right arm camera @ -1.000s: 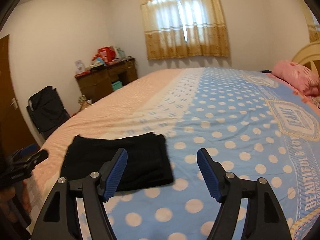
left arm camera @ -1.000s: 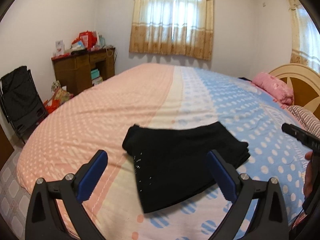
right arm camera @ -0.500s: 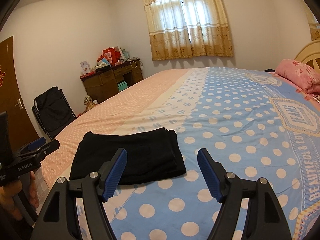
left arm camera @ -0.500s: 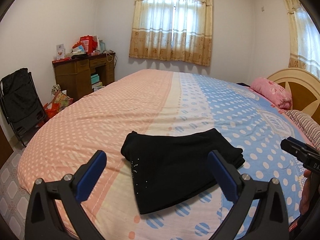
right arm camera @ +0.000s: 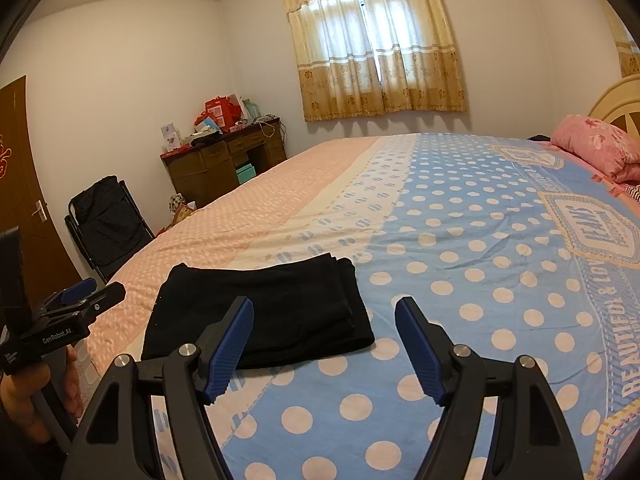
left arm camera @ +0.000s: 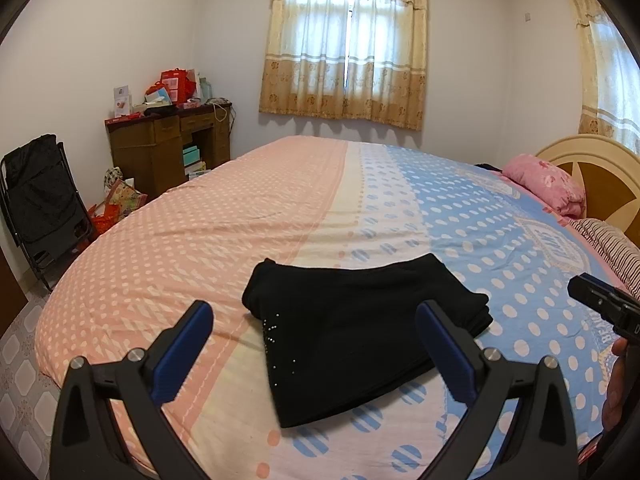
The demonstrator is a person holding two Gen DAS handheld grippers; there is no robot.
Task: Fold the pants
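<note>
The black pants (left arm camera: 352,332) lie folded into a compact rectangle on the bed (left arm camera: 280,216), near its front edge. They also show in the right wrist view (right arm camera: 264,312). My left gripper (left arm camera: 314,340) is open and empty, held above and short of the pants. My right gripper (right arm camera: 324,344) is open and empty, just right of the pants and apart from them. The right gripper's body (left arm camera: 604,304) shows at the right edge of the left wrist view. The left gripper's body (right arm camera: 60,320) shows at the left of the right wrist view.
The bedspread is pink on the left and blue with white dots (right arm camera: 480,248) on the right. A pink pillow (left arm camera: 548,188) and a headboard (left arm camera: 600,172) are at the right. A wooden desk (left arm camera: 168,148) and a black folding chair (left arm camera: 36,204) stand left of the bed.
Both grippers have pulled back and up from the folded pants, which look smaller and farther. The pants have not moved.
</note>
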